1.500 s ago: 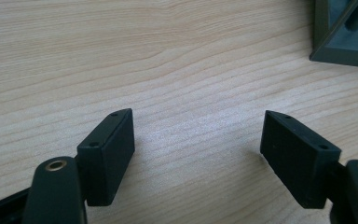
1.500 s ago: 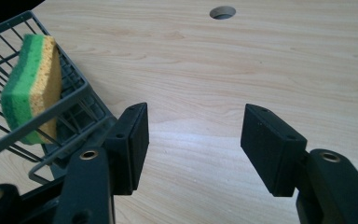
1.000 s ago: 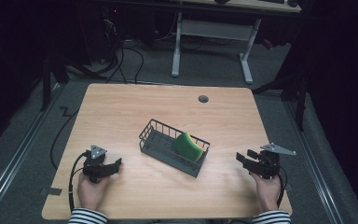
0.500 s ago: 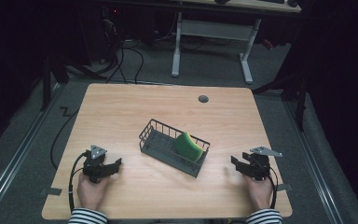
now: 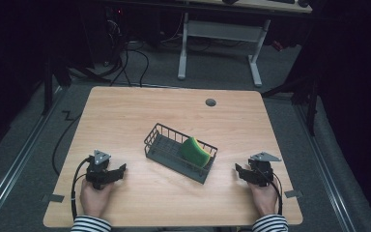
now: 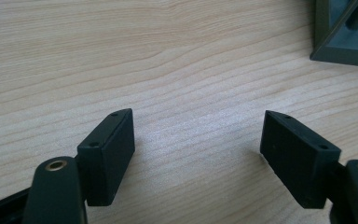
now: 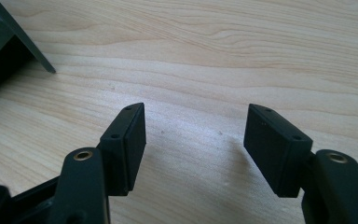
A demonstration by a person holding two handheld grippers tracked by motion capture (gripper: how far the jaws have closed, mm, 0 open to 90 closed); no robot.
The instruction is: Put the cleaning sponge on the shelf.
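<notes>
We see the tabletop [image 5: 125, 116] evenly lit amid dark surroundings; close up, its grain stays sharp, shadows soft.

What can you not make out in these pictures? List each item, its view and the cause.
- Sponge, high view: lower part hidden behind the wire basket wall.
- Basket, left gripper view: cut off by the top right edge.
- Small round thing on the table, high view: too small to identify.

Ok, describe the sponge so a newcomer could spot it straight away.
On the wooden table, between the two hand-held grippers, sits a dark wire basket. The sponge leans on edge inside the basket's right end. It is bright green with a yellow layer, the only colourful thing on the table.
</notes>
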